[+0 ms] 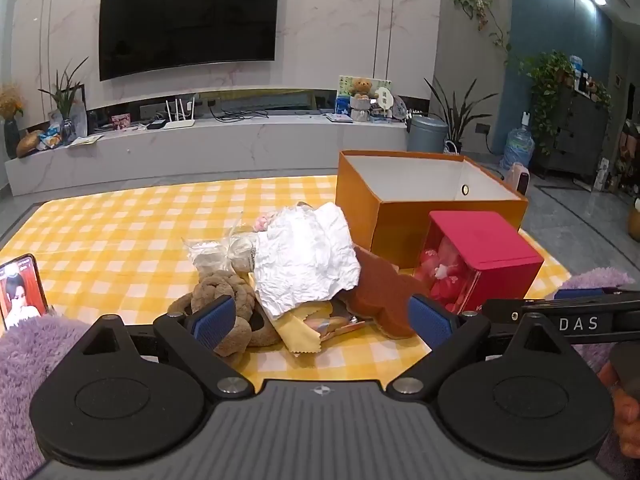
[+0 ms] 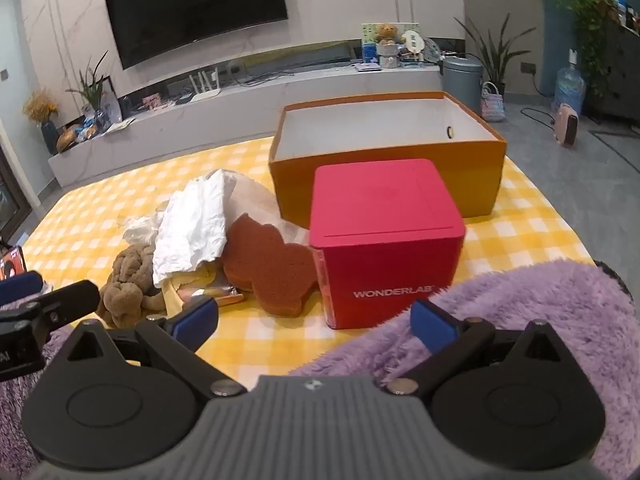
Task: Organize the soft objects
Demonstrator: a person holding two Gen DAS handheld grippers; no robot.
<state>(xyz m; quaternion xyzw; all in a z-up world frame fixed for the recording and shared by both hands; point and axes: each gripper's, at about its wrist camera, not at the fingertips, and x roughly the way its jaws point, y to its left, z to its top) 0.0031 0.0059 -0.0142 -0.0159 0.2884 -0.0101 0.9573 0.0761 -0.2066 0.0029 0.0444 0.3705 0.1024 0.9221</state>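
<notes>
left wrist: left gripper (image 1: 320, 316) fingers apart, empty, over near edge of worktop (image 1: 120, 232); soft pile (image 1: 280, 272) mid-worktop, orange box (image 1: 424, 220) behind | right wrist: right gripper (image 2: 316, 320) fingers apart, empty; red box (image 2: 384, 240) ahead | step: pre-grasp; next: reach pile, clamp one item

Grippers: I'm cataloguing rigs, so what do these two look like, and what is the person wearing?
Both the left gripper and right gripper are black, with round discs, ribbed grey bodies and blue-padded jaws. White letters "DAS" mark one. The sleeves are fluffy and lilac.
</notes>
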